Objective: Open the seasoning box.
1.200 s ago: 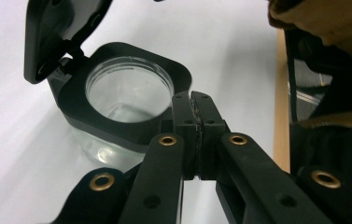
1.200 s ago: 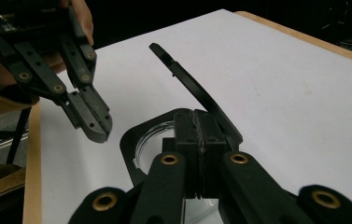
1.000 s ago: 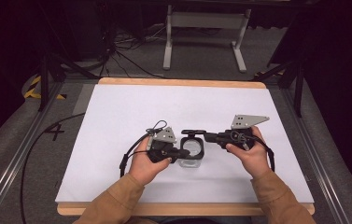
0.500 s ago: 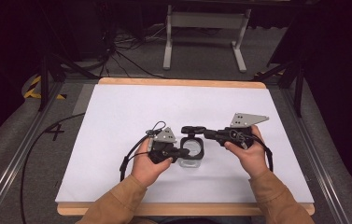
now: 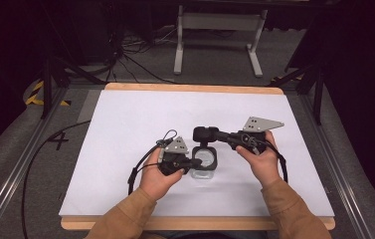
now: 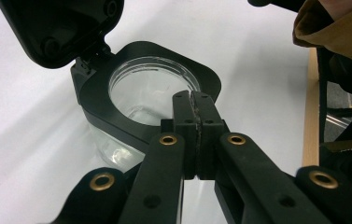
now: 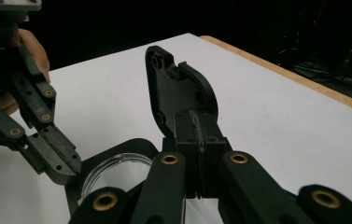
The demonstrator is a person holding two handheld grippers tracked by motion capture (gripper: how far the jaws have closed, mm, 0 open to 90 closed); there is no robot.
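Here, left gripper [image 6: 194, 100] fingers clamped on the jar [image 6: 152, 91] collar, right gripper [image 7: 201, 122] fingers pinching its upright hinged lid [image 7: 176, 88], on white table [image 5: 135, 114].

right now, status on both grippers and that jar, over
Left gripper shut on black square rim of clear glass jar. Right gripper shut on hinged black lid, lid swung up, jar open. White table, nothing in the way.

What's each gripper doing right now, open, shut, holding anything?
Left gripper: shut on the jar's black collar.
Right gripper: shut on the hinged lid, held raised.
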